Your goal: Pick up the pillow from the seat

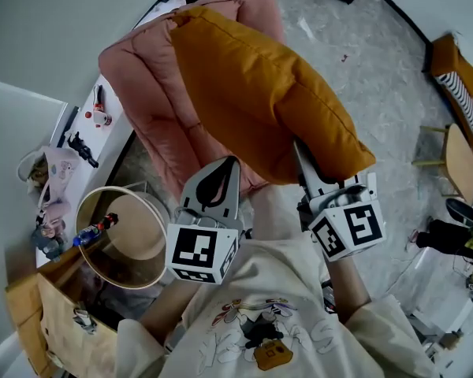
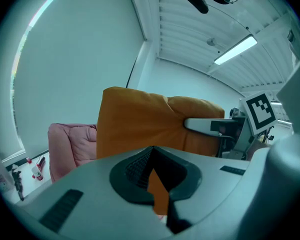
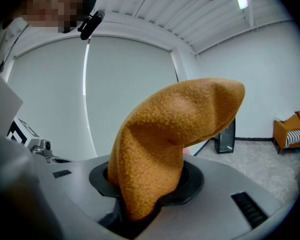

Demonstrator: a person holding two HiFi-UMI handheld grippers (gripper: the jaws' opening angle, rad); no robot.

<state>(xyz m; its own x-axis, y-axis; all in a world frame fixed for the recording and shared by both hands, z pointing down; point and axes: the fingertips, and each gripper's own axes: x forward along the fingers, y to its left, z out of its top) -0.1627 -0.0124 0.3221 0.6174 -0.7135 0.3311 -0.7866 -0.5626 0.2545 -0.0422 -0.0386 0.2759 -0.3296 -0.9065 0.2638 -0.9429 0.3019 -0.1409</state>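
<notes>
In the head view both forearms reach forward from cream sleeves, side by side, each gripper pointing away from the body towards a pink chair (image 1: 154,116). The orange pillow (image 1: 260,93) hangs over the chair's seat, and its near edge lies across both sets of jaws. The left gripper (image 1: 225,176) meets that edge near its left end and the right gripper (image 1: 309,172) near its right corner, the two marker cubes close to the chest. In the left gripper view the jaws are nearly together, pinching a thin strip of the pillow (image 2: 140,129). The pillow stands broad in front, the chair (image 2: 70,144) lies behind at lower left, and the right gripper (image 2: 207,126) clamps the fabric at right. In the right gripper view the jaws stand a little apart, squeezed on a bunched corner of the pillow (image 3: 180,124), which rises and bends over to the right against the wall.
</notes>
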